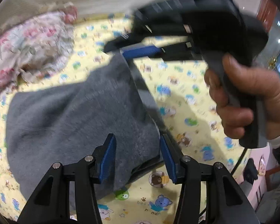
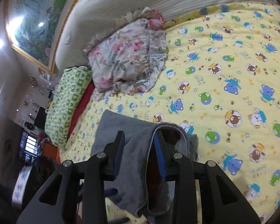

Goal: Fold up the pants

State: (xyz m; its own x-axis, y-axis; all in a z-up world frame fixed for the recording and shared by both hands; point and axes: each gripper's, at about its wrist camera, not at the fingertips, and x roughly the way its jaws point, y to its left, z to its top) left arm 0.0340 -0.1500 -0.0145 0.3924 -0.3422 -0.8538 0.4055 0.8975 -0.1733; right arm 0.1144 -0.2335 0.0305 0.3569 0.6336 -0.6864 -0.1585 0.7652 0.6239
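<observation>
The grey fleece pants (image 1: 80,115) lie on a yellow bear-print bedsheet (image 1: 186,100). My left gripper (image 1: 138,153) is open, its blue pads on either side of the pants' near edge. My right gripper (image 1: 136,53), held by a hand (image 1: 252,102), reaches to the far corner of the pants, with one blue finger at the hem. In the right wrist view the right gripper (image 2: 139,143) is open; its right finger is inside the waistband opening of the pants (image 2: 132,160) and fabric lies between the fingers.
A crumpled floral cloth (image 2: 128,65) lies at the head of the bed near a white headboard (image 2: 121,3). A green-patterned pillow (image 2: 69,100) sits at the bed's left edge. A framed painting (image 2: 37,18) hangs on the wall.
</observation>
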